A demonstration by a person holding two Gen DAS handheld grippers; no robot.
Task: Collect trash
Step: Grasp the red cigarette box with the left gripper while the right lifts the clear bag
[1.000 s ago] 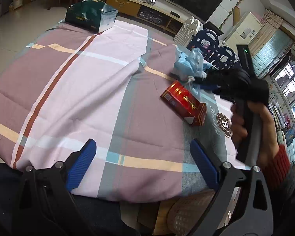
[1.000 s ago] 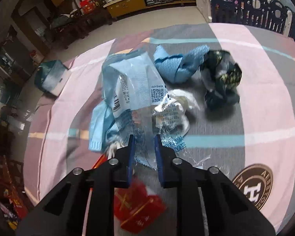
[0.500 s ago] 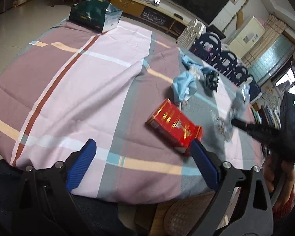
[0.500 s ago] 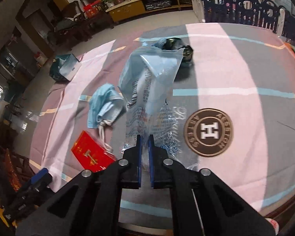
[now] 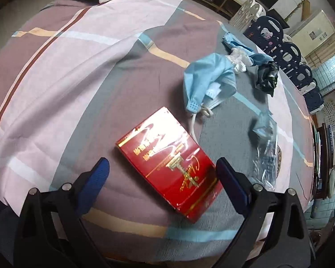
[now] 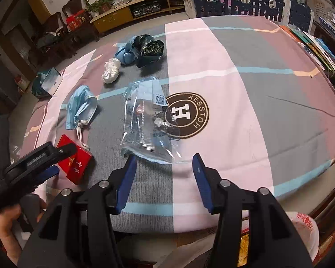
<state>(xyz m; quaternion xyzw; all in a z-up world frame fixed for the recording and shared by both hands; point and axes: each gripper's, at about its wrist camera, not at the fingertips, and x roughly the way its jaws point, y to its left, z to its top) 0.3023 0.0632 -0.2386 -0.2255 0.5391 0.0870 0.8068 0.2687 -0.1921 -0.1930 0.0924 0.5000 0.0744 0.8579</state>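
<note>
Right wrist view: clear plastic wrapper (image 6: pixel 148 120) lies flat on the tablecloth (image 6: pixel 245 102), near edge just ahead of the right gripper (image 6: pixel 164 174), far side overlapping the round brown logo (image 6: pixel 191 114). Wrapper is crinkled and transparent, with a pale blue printed panel and a QR code. Right gripper is spread wide, nothing between the blue fingers (image 6: pixel 199 174), low over the near table edge. Left gripper (image 5: pixel 160 176) is also released, jaws wide, straddling the near end of the red box (image 5: pixel 169 163); right finger tip looks to touch or nearly touch the box corner, can't tell which. Box is glossy red with gold print, lying flat and skewed. Blue face mask (image 5: pixel 208 82) sits crumpled just beyond the box, ear loops trailing toward it. Farther back: white wad (image 6: pixel 111 71), blue cloth (image 6: pixel 126 54), dark crumpled wrapper (image 6: pixel 150 49), the last two touching. In the right wrist view a hand (image 6: pixel 7 221) grips the left tool's handle at lower left.
</note>
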